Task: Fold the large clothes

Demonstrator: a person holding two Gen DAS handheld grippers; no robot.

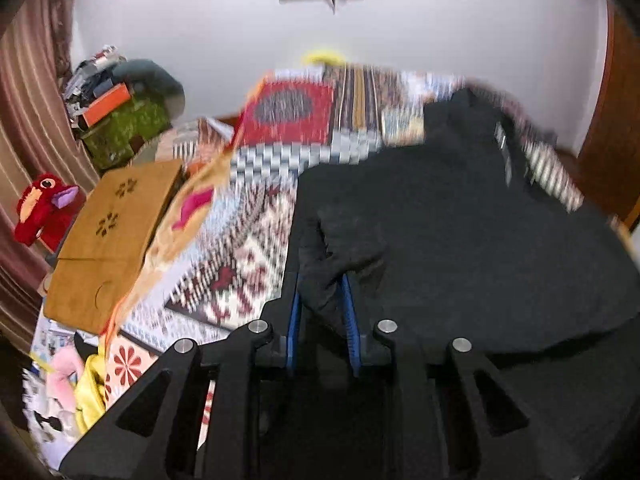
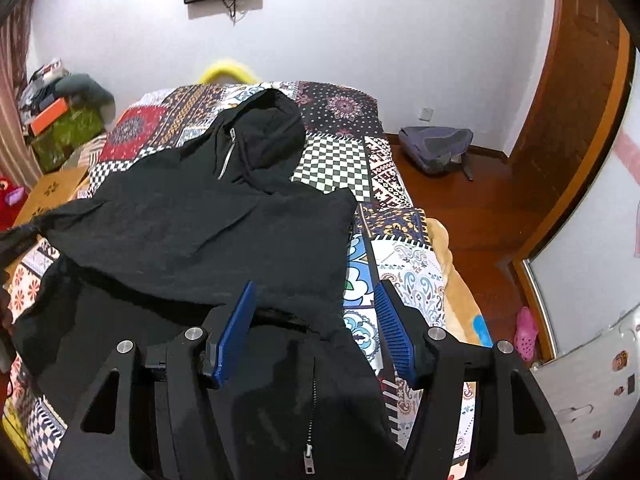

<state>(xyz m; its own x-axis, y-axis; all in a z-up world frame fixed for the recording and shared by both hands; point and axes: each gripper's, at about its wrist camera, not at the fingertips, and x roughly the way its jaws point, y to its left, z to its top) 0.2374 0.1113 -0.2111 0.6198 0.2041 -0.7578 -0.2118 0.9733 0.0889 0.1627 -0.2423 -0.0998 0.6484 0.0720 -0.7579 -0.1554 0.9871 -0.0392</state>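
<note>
Hoodie (image 2: 200,216), black zip-up, soft + floppy, spread mid-frame on patchwork bedspread (image 2: 344,168). Left gripper (image 1: 320,300) pinches sleeve bunch; right gripper (image 2: 316,312) spread over hem. Best hold: sleeve cuff/hem edge.

black zip hoodie (image 2: 208,224) spread flat, hood at far end, ahead of right gripper (image 2: 316,304); one sleeve folded across chest.

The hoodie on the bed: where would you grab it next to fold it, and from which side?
Probably the right side edge of the hoodie, coming from the bed's right: that edge lies flat and exposed on the quilt, and the open right claw sits just before it.
</note>
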